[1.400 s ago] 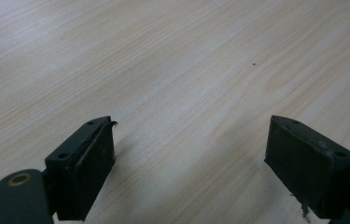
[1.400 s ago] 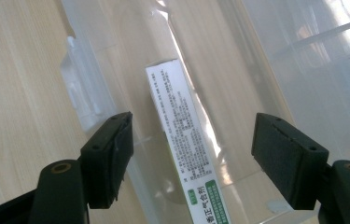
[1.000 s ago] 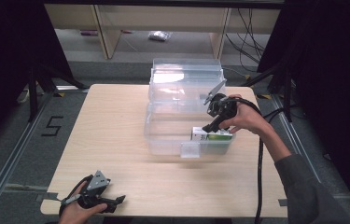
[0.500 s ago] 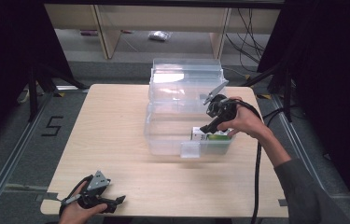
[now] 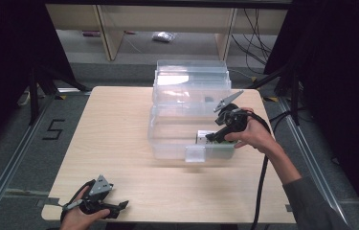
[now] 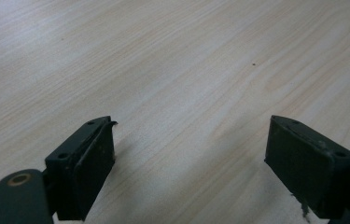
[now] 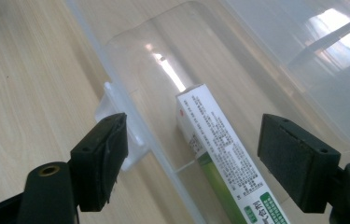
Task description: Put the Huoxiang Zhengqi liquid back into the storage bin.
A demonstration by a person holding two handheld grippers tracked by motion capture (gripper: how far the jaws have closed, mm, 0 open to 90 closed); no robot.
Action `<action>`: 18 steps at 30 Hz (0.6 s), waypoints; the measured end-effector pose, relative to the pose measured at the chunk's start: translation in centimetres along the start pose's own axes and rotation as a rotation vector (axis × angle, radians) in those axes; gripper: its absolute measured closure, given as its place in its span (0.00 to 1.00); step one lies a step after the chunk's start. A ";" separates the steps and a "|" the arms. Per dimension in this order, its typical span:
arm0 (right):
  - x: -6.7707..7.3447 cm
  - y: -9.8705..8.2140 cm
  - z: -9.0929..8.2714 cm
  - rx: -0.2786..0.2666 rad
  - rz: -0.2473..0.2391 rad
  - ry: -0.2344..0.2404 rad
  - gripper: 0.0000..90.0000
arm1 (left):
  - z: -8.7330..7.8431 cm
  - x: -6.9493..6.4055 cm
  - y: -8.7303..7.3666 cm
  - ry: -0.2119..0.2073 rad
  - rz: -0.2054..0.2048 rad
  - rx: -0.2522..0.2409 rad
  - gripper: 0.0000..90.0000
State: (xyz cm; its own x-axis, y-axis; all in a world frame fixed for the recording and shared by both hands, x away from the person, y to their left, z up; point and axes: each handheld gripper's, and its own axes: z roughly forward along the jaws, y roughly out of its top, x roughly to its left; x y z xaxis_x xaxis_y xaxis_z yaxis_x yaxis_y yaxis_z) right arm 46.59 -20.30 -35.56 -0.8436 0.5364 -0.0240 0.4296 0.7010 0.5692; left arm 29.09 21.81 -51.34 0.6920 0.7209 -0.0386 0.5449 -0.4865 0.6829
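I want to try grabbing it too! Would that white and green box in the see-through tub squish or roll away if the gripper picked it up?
The box looks like thin printed card, so it is probably light and might dent under a hard squeeze. Its flat sides mean it likely won't roll. Lying flat in the tub, it would probably slide if pushed.

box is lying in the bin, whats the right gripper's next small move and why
Probably lift the right gripper straight up out of the clear plastic bin. Its jaws have just been opening and stand apart with nothing pressed between them, while the green and white carton lies flat on the bin floor, so it looks released.
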 end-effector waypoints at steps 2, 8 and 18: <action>0.2 -0.4 0.0 -0.020 0.018 -0.001 0.28 | 0.1 0.0 0.0 0.011 -0.013 -0.010 0.17; 0.7 -1.5 -0.1 -0.091 0.080 -0.026 0.28 | 0.1 0.0 0.0 0.012 -0.011 -0.012 0.17; 1.8 -2.1 -0.4 -0.143 0.085 -0.036 0.27 | 0.1 0.0 0.0 0.012 -0.017 -0.017 0.17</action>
State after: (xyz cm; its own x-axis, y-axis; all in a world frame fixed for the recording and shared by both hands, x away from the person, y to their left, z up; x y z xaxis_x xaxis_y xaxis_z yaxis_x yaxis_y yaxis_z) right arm 44.10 -20.96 -36.48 -0.7929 0.6093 0.0014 0.4468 0.5798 0.6813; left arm 29.13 21.78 -51.41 0.6771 0.7347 -0.0415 0.5483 -0.4661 0.6944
